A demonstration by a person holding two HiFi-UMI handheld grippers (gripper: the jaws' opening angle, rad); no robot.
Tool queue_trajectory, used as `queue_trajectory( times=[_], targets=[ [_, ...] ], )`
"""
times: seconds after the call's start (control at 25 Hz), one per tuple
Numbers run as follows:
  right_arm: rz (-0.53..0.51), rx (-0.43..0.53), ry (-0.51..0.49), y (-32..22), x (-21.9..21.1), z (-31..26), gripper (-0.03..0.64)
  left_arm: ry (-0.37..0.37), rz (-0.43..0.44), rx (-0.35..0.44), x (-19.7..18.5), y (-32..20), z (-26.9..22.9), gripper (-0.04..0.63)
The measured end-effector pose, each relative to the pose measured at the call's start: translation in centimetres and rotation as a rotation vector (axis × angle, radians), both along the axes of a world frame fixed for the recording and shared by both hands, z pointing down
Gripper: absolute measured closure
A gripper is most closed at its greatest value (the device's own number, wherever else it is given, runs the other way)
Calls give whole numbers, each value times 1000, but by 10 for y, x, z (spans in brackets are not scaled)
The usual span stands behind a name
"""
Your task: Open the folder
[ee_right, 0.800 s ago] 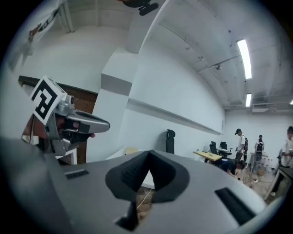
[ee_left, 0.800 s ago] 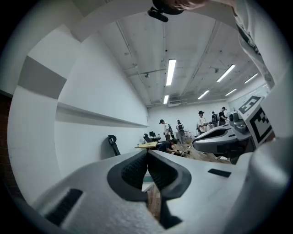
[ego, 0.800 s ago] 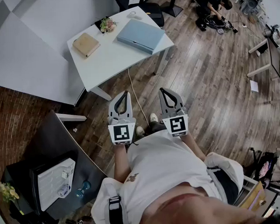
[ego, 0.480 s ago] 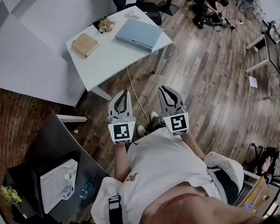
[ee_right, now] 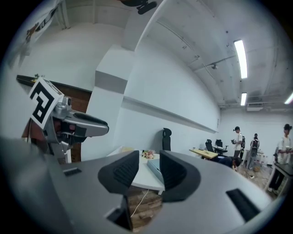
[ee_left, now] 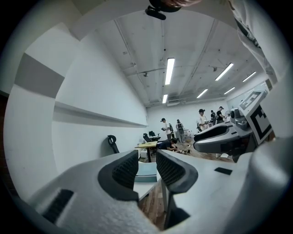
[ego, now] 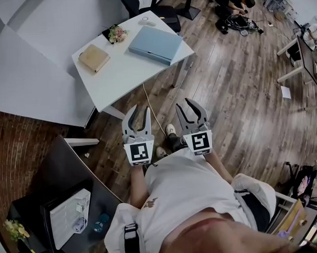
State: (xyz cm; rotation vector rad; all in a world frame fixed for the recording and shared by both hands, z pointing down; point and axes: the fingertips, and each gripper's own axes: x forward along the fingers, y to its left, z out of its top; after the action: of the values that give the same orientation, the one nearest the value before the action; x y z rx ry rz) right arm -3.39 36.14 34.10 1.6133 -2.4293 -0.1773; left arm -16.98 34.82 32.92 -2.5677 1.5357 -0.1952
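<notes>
- Head view: the blue folder (ego: pixel 155 43) lies shut on the white table (ego: pixel 115 73), far ahead, well apart from both grippers.
- Left gripper (ego: pixel 139 112) and right gripper (ego: pixel 184 106) are released, jaws apart, empty.
- The folder sits near the table's right edge; a clumsy nudge could slide it off.
- The floor cable (ego: pixel 151 110) might snag a foot.

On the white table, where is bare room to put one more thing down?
The near part of the white table is bare, from between the tan rectangular book and the flat blue folder. The far edge is crowded: a small flower bunch sits beside the folder.
</notes>
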Motion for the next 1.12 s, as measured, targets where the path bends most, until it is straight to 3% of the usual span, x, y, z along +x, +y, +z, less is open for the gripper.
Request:
queue_trajectory(
  times=[0.56, 1.12],
  targets=[
    [-1, -23, -31, -90, 30, 9, 383, 6, -66, -8, 13, -84, 7, 325],
    [-42, -25, -47, -157, 75, 7, 359, -14, -127, -12, 52, -145, 3, 255]
  ],
)
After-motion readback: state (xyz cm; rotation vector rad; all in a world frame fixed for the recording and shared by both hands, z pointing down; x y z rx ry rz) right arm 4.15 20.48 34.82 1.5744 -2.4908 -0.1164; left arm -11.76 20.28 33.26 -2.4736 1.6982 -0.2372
